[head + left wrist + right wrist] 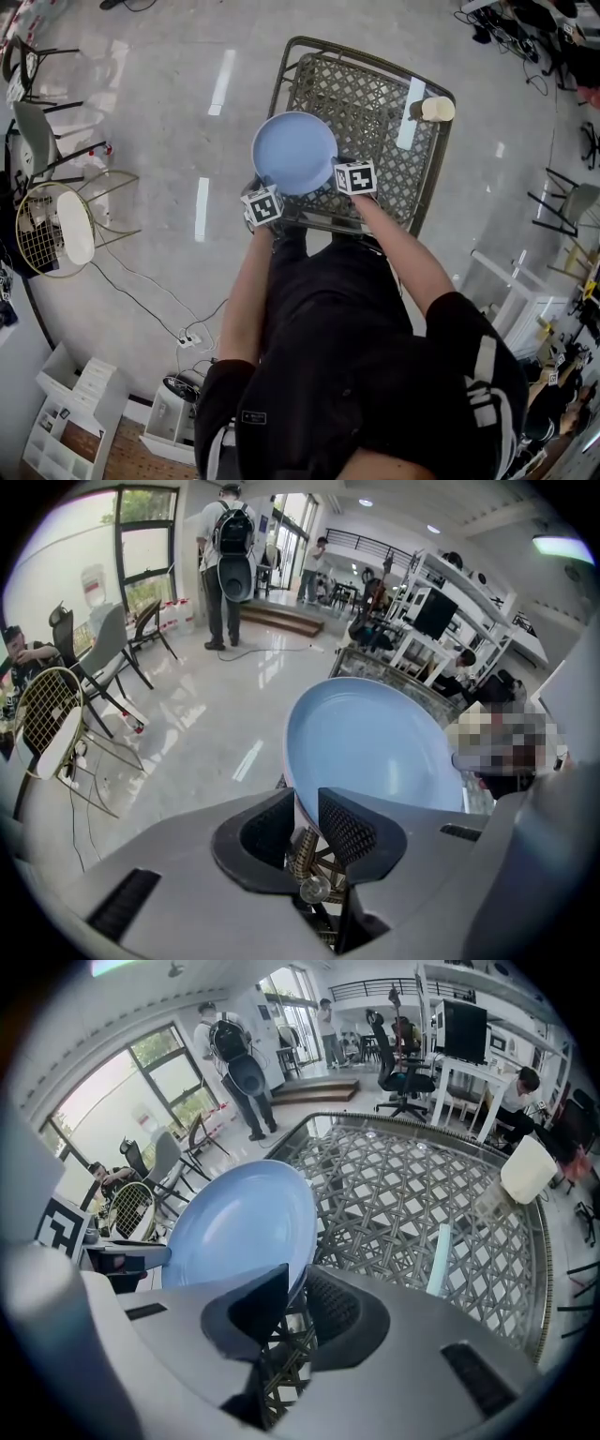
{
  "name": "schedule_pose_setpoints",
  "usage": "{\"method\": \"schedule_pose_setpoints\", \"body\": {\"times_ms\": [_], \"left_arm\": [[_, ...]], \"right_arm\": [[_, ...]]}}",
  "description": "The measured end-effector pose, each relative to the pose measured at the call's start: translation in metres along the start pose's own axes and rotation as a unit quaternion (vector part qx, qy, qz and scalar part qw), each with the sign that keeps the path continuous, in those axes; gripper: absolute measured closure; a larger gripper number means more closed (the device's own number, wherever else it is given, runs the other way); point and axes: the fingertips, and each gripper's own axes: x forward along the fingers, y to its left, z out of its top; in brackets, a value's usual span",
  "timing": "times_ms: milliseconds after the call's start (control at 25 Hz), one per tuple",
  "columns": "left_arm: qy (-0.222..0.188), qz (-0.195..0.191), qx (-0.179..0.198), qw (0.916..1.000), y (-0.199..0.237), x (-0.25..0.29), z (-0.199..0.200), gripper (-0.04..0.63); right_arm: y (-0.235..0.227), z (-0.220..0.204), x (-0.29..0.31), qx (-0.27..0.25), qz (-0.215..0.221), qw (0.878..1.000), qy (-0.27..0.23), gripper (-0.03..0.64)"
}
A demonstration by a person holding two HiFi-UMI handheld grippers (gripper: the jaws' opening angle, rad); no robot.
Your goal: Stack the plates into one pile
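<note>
Lattice desk (pixel 375 141) beneath you: blue plate (pixel 293 150) lies hollow side up over its near-left corner, your left hand-held gripper (pixel 305 822) and right hand-held gripper (pixel 295 1288) each clamped on its near rim.

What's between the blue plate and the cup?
A pale strip on the lattice table, right of the blue plate and beside the cup; the head view shows it.

An open-plan office, shown by a white desk (pixel 466 1080), monitor (pixel 461 1027) and swivel chair (pixel 401 1071).
</note>
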Motion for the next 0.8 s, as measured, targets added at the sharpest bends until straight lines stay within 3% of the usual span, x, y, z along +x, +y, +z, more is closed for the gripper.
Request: {"method": "schedule_pose_setpoints", "body": {"times_ms": [240,440,800], "left_arm": [[0.003,0.021,0.001,0.9998,0.008,-0.013,0.003,0.492],[-0.024,0.024,-0.013,0.9993,0.005,-0.028,0.012,0.492],[-0.117,0.014,-0.026,0.9927,-0.013,-0.088,0.052,0.563]], "right_arm": [[-0.001,0.003,-0.005,0.003,-0.001,1.000,-0.010,0.546],[-0.002,0.015,-0.020,-0.002,0.005,0.999,-0.036,0.545],[0.021,0.053,-0.075,-0.031,0.040,0.993,-0.106,0.555]]}}
